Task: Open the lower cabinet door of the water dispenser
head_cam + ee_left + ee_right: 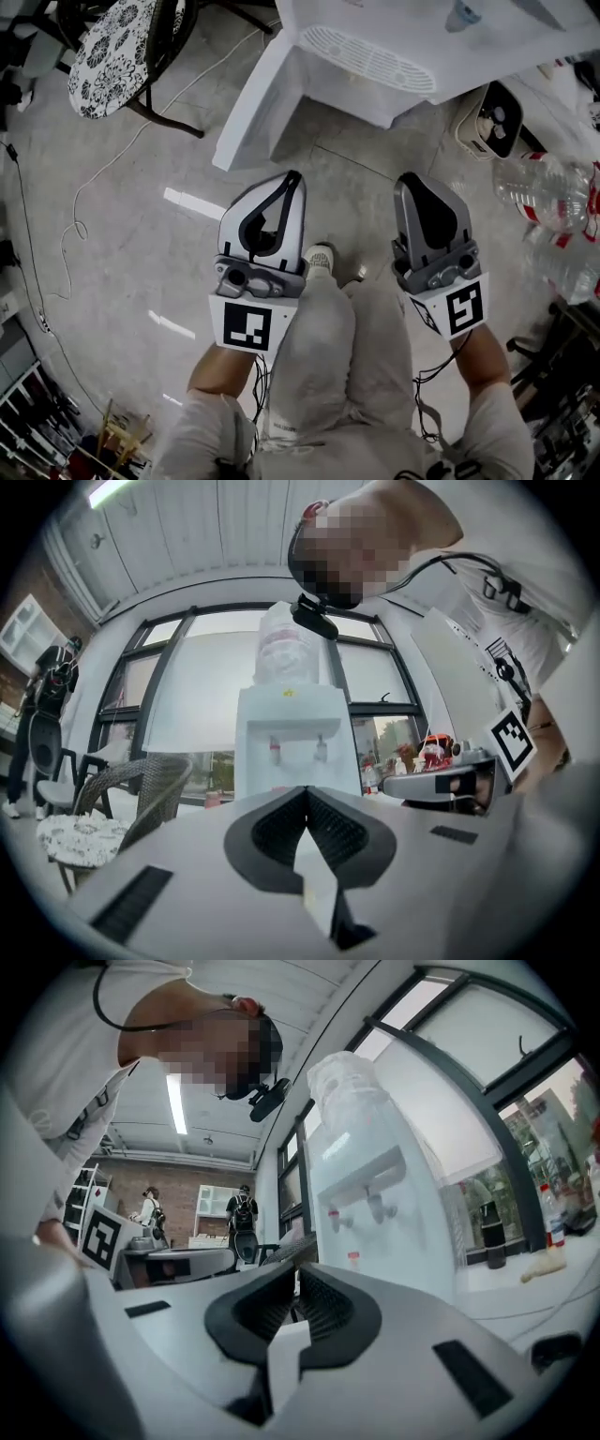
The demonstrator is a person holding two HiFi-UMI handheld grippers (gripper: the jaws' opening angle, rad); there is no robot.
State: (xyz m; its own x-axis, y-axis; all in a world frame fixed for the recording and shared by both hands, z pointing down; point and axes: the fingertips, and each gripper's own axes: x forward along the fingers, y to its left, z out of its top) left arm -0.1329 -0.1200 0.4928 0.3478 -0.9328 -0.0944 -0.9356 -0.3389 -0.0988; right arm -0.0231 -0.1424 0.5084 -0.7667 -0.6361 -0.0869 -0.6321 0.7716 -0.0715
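Note:
The white water dispenser (375, 56) stands at the top of the head view, its drip grille facing me. A white panel (253, 103) juts from its lower left toward me; it looks like the cabinet door swung outward. In the left gripper view the dispenser (286, 738) is straight ahead with a bottle on top; in the right gripper view the dispenser (375, 1194) sits right of centre. My left gripper (293, 178) and right gripper (405, 178) hover level above my legs, short of the dispenser. The left gripper (305, 794) and the right gripper (296, 1274) are each shut and empty.
A chair with a patterned cushion (112, 52) stands at the far left, and a cable (75, 225) trails over the floor. Clear water bottles (553, 197) and a small fan unit (495, 117) lie at the right. A wicker chair (141, 789) is left of the dispenser.

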